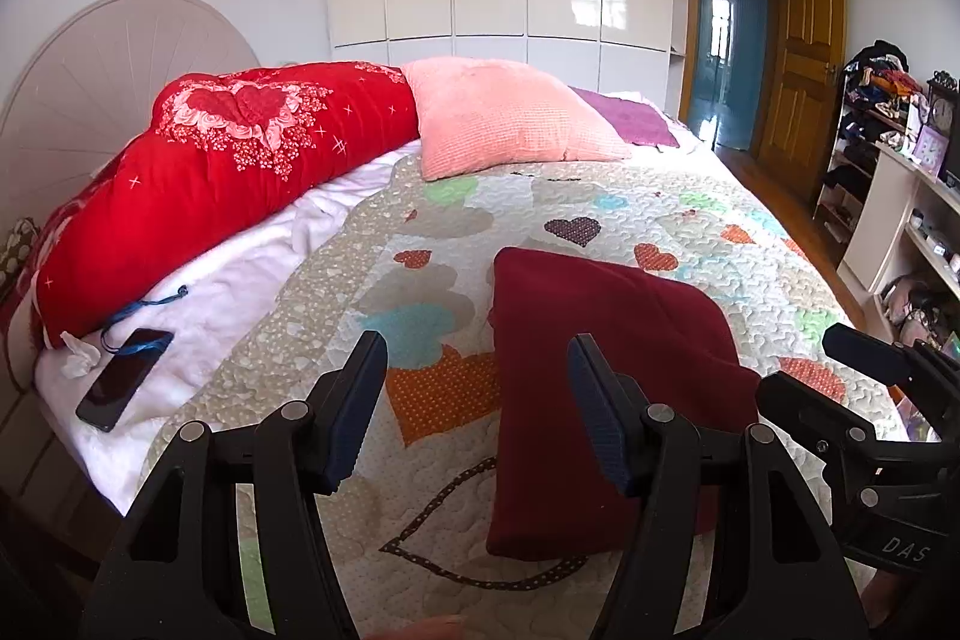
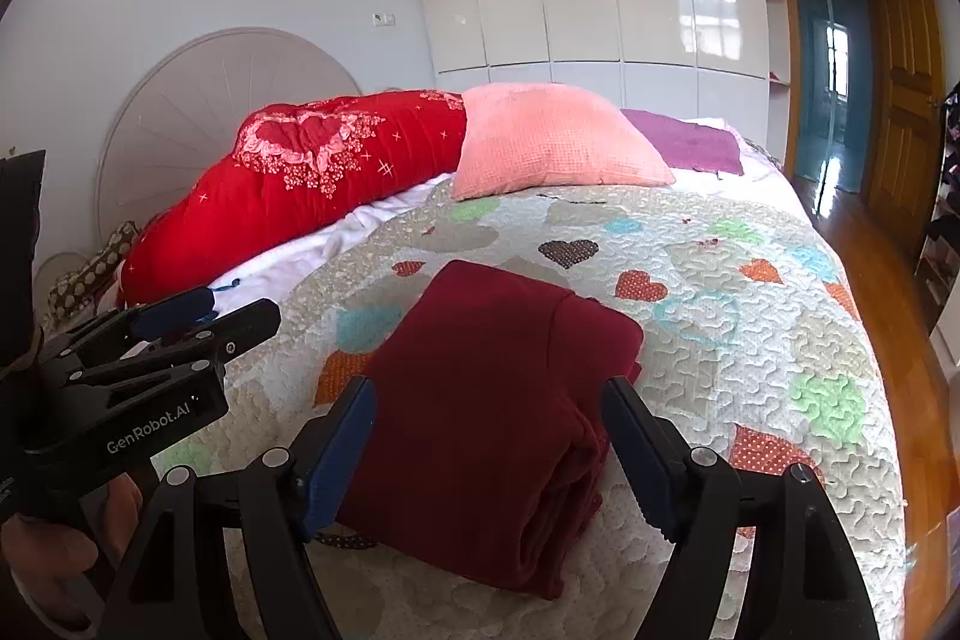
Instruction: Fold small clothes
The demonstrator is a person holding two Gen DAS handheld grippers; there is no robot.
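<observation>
A dark red garment [image 1: 606,400] lies folded into a thick rectangle on the heart-patterned quilt [image 1: 420,250]; it also shows in the right wrist view [image 2: 480,400]. My left gripper [image 1: 477,352] is open and empty, held above the quilt at the garment's left edge. My right gripper [image 2: 489,394] is open and empty, just above the garment's near end, one finger on each side. The right gripper also shows at the right edge of the left wrist view [image 1: 840,376]. The left gripper shows at the left of the right wrist view [image 2: 207,319].
A red duvet [image 1: 228,172], a pink pillow [image 1: 510,118] and a purple cloth [image 1: 630,115] lie at the bed's far side. A black phone [image 1: 123,379] and a tissue lie on the white sheet at left. Shelves [image 1: 888,172] stand right, over wooden floor.
</observation>
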